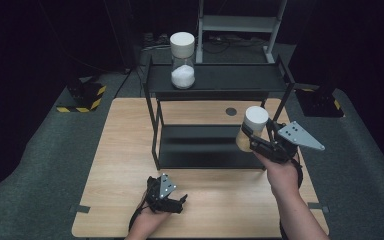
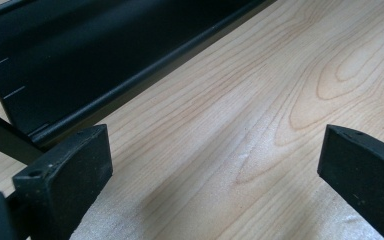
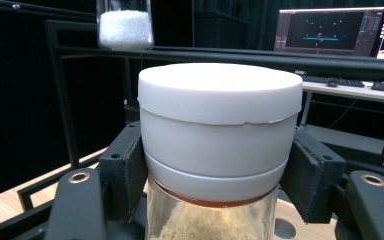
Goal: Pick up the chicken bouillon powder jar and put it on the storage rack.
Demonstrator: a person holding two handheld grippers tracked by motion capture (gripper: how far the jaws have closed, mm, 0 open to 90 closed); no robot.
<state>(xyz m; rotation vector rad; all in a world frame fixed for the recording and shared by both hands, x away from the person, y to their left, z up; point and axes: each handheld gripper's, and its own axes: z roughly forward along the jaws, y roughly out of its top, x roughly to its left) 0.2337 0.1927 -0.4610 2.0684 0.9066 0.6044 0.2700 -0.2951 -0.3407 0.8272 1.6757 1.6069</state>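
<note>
A glass jar with a white lid and tan powder inside [image 1: 252, 127] is held in the air at the right front of the black shelf rack [image 1: 215, 80]. My right gripper [image 1: 252, 136] is shut on the jar [image 3: 219, 145], its pads pressing just under the lid. A second glass jar with a white lid and white granules [image 1: 182, 60] stands on the rack's top shelf at the left, and its lower part [image 3: 126, 25] shows in the right gripper view. My left gripper [image 1: 180, 200] rests low over the wooden table [image 1: 125, 150] near the front edge, jaws wide apart with nothing between them.
The rack's lower shelf [image 2: 80, 65] lies just beyond the left gripper. A round dark cable hole [image 1: 231, 111] sits in the table behind the rack. Dark floor with yellow-black striped blocks [image 1: 87, 97] surrounds the table. Monitors [image 3: 330, 30] stand far off.
</note>
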